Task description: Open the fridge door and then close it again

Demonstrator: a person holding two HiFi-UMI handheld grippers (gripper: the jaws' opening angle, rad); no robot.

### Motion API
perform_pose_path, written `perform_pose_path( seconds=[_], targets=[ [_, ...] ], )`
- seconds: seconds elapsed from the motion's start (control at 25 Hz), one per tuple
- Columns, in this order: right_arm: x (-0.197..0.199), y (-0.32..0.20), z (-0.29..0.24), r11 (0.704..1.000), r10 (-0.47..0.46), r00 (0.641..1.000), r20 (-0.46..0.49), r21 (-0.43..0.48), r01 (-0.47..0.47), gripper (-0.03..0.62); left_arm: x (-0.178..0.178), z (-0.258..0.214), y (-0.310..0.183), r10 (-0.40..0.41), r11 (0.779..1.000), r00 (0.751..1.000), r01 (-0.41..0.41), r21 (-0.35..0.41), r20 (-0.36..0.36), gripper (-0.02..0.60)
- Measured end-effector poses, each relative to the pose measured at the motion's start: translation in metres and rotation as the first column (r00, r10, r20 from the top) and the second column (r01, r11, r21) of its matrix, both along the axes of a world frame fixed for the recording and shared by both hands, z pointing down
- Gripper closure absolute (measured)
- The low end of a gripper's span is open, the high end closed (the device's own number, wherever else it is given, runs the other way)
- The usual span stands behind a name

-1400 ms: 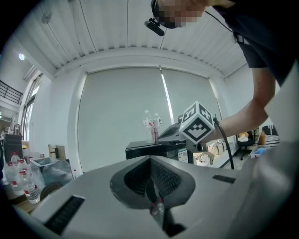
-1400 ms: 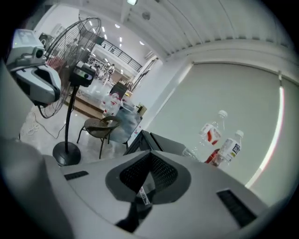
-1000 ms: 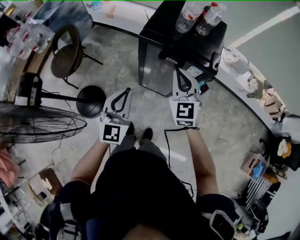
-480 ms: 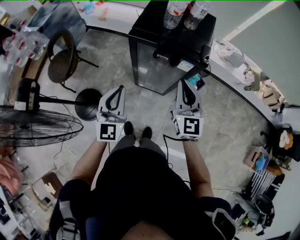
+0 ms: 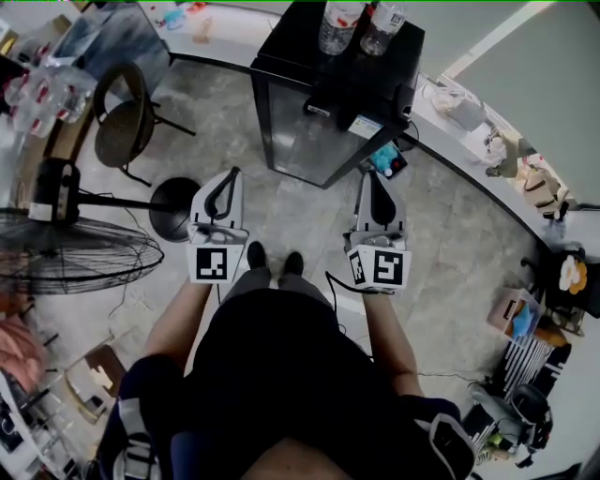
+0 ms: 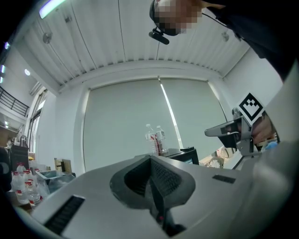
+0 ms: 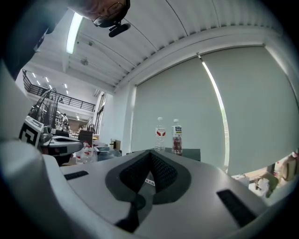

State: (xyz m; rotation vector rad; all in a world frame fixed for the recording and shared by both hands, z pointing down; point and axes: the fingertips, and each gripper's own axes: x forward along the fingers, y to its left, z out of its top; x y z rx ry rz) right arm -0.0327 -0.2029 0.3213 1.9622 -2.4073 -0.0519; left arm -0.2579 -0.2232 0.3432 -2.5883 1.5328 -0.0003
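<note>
the fridge [image 5: 319,122] stands upright on the floor [image 5: 281,211] straight ahead of me, long axis vertical. it's a black cabinet, and its glass door [image 5: 300,141] faces back toward me and a little to the left of the head view. the door looks flush against the cabinet, shut as far as i can tell. two water bottles [image 5: 337,23] stand upright side by side on its top.

both of my forearms reach forward on either side of my body, roughly parallel, marker cubes facing up at the head camera. the left claw [image 5: 232,174] points level over the floor toward the fridge's left front corner, well short of it. the right claw [image 5: 375,178] points level toward the fridge's right front corner, near it in the head view but apart from it.

in each gripper view the jaws meet at the tips with nothing between them: both claws are closed and empty. a chair [image 5: 127,122] stands off to the left, well away from the fridge.
</note>
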Motion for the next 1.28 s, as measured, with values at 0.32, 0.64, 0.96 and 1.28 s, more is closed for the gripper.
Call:
perform_pose_path(
  seconds=[0.32,0.64,0.96,1.28],
  targets=[
    [0.017,0.019,0.014,0.996,0.067,0.998,0.016,-0.061,-0.066,0.574,-0.006,-0.006,0.007,-0.041,0.999,0.999,0.041,0.017,-0.001,0.558],
    [0.021,0.036,0.016,0.995,0.08,0.997,-0.009,-0.051,-0.08,0.574,-0.011,-0.001,0.012,-0.051,0.999,0.999,0.051,0.003,0.002,0.558],
    [0.023,0.04,0.018,0.994,0.092,0.995,-0.047,-0.056,-0.095,0.576,-0.014,-0.003,0.012,-0.059,0.998,0.998,0.059,0.014,-0.003,0.558],
    [0.019,0.043,0.022,0.993,0.084,0.991,-0.107,-0.073,-0.092,0.576,-0.016,-0.002,0.015,-0.063,0.998,0.998,0.063,0.008,0.005,0.558]
  ],
)
